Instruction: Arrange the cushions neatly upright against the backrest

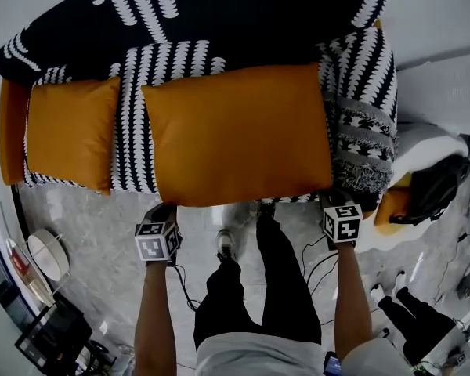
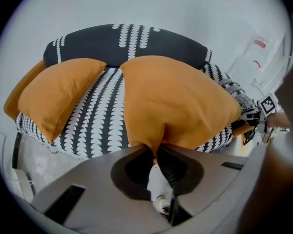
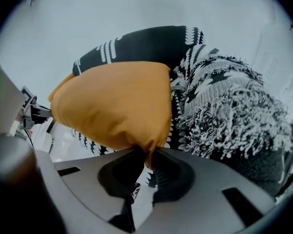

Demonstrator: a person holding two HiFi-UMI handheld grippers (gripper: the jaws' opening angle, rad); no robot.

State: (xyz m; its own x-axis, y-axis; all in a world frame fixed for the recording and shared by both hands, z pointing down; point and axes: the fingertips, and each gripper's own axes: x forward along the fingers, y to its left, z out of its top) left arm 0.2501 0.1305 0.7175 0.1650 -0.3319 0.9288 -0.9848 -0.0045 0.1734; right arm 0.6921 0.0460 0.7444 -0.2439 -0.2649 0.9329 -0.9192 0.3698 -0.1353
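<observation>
A large orange cushion (image 1: 239, 135) lies flat across the seat of the black-and-white patterned sofa (image 1: 133, 131). My left gripper (image 1: 163, 210) is shut on its near left corner (image 2: 155, 147), the fabric pinched between the jaws. My right gripper (image 1: 334, 200) is shut on the near right corner (image 3: 147, 156) of the same cushion (image 3: 112, 104). A second, smaller orange cushion (image 1: 69, 131) lies on the seat at the left, also seen as the left cushion (image 2: 56, 99) in the left gripper view. The dark backrest (image 1: 180, 10) runs along the far side.
A fringed patterned throw (image 1: 364, 143) drapes over the sofa's right end. A lamp-like white object (image 1: 47, 255) and dark furniture (image 1: 51, 335) stand on the marble floor at left. Cables (image 1: 317, 257) trail on the floor near the person's legs. A yellow and black item (image 1: 419, 190) sits at right.
</observation>
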